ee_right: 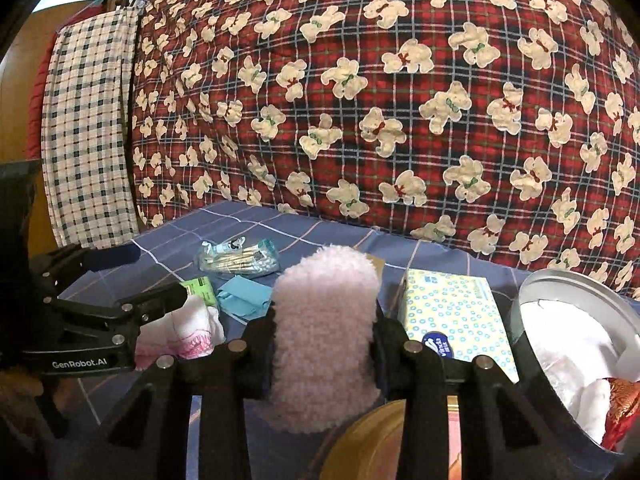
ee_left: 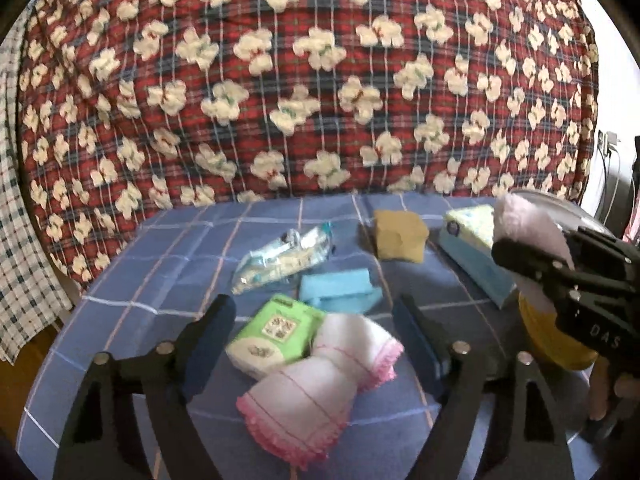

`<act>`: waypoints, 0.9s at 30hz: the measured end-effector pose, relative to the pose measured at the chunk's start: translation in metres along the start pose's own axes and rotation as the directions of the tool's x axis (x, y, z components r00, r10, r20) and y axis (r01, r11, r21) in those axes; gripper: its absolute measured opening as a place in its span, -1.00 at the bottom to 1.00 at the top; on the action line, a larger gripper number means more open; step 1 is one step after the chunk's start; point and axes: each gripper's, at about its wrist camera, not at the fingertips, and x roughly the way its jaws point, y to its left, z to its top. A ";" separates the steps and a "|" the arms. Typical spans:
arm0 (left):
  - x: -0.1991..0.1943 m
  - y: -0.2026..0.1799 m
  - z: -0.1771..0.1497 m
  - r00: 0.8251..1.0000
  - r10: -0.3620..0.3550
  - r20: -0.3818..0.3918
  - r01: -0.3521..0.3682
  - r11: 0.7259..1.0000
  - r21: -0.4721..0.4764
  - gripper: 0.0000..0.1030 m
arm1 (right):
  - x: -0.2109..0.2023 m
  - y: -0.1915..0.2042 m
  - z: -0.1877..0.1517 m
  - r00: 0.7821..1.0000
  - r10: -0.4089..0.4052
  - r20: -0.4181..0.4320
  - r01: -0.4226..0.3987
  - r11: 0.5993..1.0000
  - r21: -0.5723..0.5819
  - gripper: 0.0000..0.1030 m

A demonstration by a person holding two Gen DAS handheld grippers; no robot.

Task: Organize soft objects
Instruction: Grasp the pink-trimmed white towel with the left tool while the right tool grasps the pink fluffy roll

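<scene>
My left gripper (ee_left: pixel 316 312) is open above a white cloth with pink trim (ee_left: pixel 320 384), with a green tissue pack (ee_left: pixel 276 332) between its fingers. It also shows at the left of the right wrist view (ee_right: pixel 160 280). My right gripper (ee_right: pixel 324 320) is shut on a fluffy pale pink cloth (ee_right: pixel 324 328), held above the table near a round metal tin (ee_right: pixel 532 344) that holds white cloth. A blue folded cloth (ee_left: pixel 340 290) and a brown sponge (ee_left: pixel 400 236) lie beyond.
A pack of cotton swabs (ee_left: pixel 280 260) and a tissue box (ee_right: pixel 452 316) lie on the blue checked tablecloth (ee_left: pixel 160 248). A gold lid (ee_right: pixel 368 444) lies in front of the tin. A red plaid quilt (ee_left: pixel 320 80) hangs behind.
</scene>
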 end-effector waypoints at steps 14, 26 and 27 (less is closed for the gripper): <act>0.032 -0.033 -0.017 0.971 0.077 -0.228 -0.044 0.988 0.146 0.30 | -0.001 -0.013 -0.001 0.999 0.043 -0.020 -0.042 0.996 0.080 -0.23; 0.031 -0.037 -0.020 0.959 0.141 -0.247 -0.100 0.980 0.171 -0.12 | -0.003 -0.018 -0.001 0.997 0.066 -0.030 -0.062 0.992 0.106 -0.23; 0.029 -0.036 -0.019 0.962 0.127 -0.241 -0.092 0.984 0.151 -0.16 | -0.003 -0.019 -0.001 0.997 0.065 -0.029 -0.062 0.992 0.107 -0.23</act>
